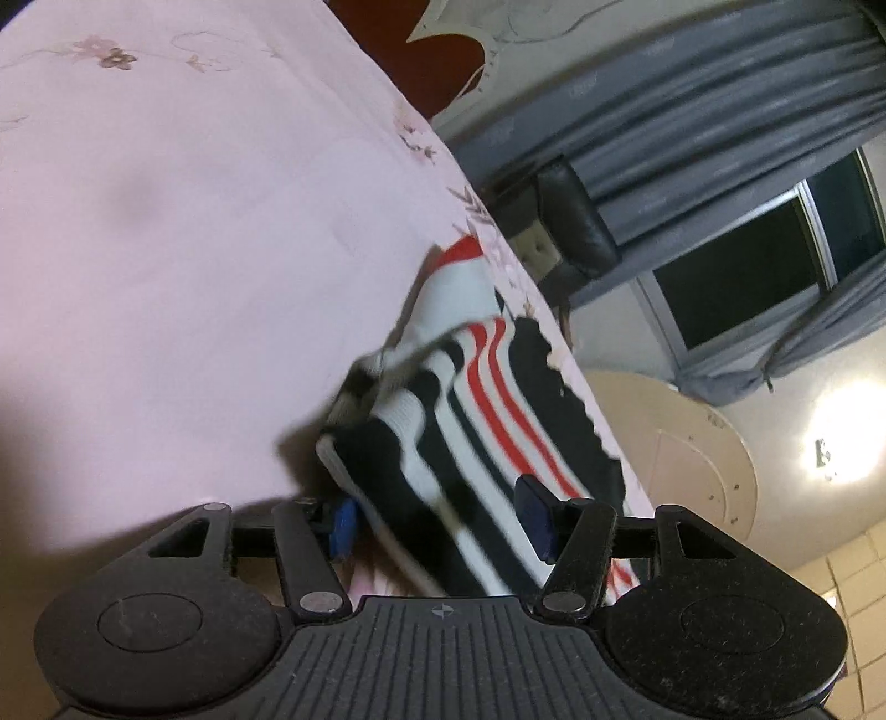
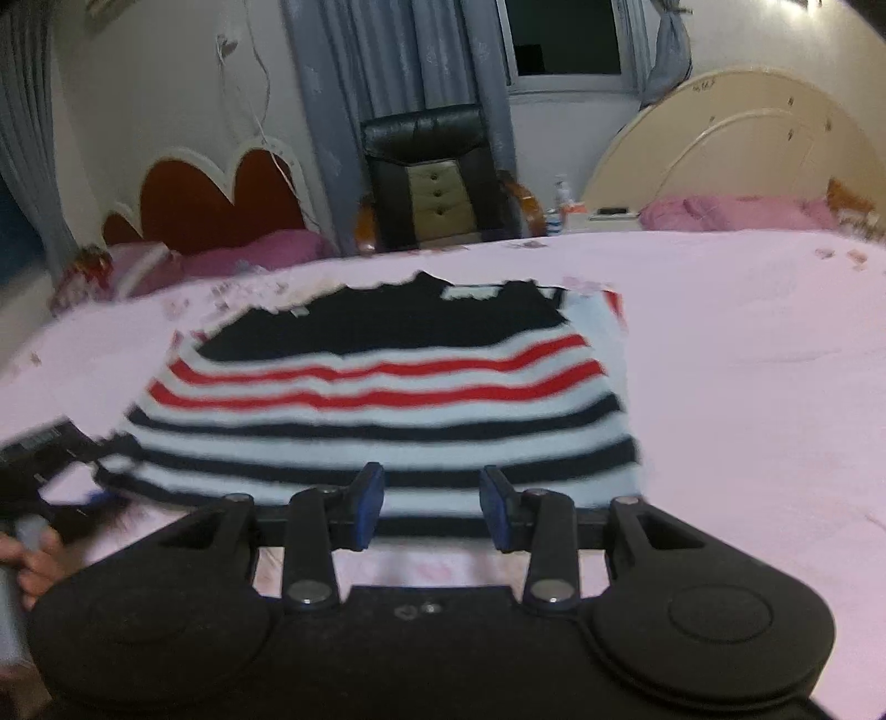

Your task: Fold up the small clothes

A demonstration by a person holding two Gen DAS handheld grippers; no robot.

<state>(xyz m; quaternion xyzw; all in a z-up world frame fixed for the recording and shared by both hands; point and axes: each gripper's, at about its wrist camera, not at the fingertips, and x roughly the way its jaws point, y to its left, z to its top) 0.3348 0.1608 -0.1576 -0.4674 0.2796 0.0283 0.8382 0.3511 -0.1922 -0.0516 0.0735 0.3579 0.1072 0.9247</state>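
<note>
Right wrist view: a striped sweater [image 2: 382, 399], navy at the neck with red then navy bands on white, lies spread flat on the pink bed sheet [image 2: 747, 387]. My right tongs [image 2: 432, 507] hang just over its near hem, jaws apart, with nothing between the blue pads [image 2: 370, 501]. Beyond the bed stand a black leather chair [image 2: 432, 166], grey curtains [image 2: 354, 111], a dark window [image 2: 565, 36], a scalloped red headboard [image 2: 221, 194] and a cream arched headboard [image 2: 736, 138]. None of these stands between the tongs and the garment. At the left edge of this view my left tongs [image 2: 61, 471] sit by the sweater's lower left corner, and part of my hand [image 2: 39, 559] shows below them; the blur hides how closely they meet the cloth.

Left wrist view, rolled steeply sideways, shows what the other cannot: the sweater's corner [image 1: 376, 404] is lifted and folded over the body, stripes doubled on themselves. My left tongs [image 1: 437, 523] straddle that edge, jaws partly apart, with the knit between the pads [image 1: 344, 520]; whether they press on it I cannot tell. A bright wall lamp [image 1: 836, 437] and tiled floor [image 1: 853, 581] appear only here.
</note>
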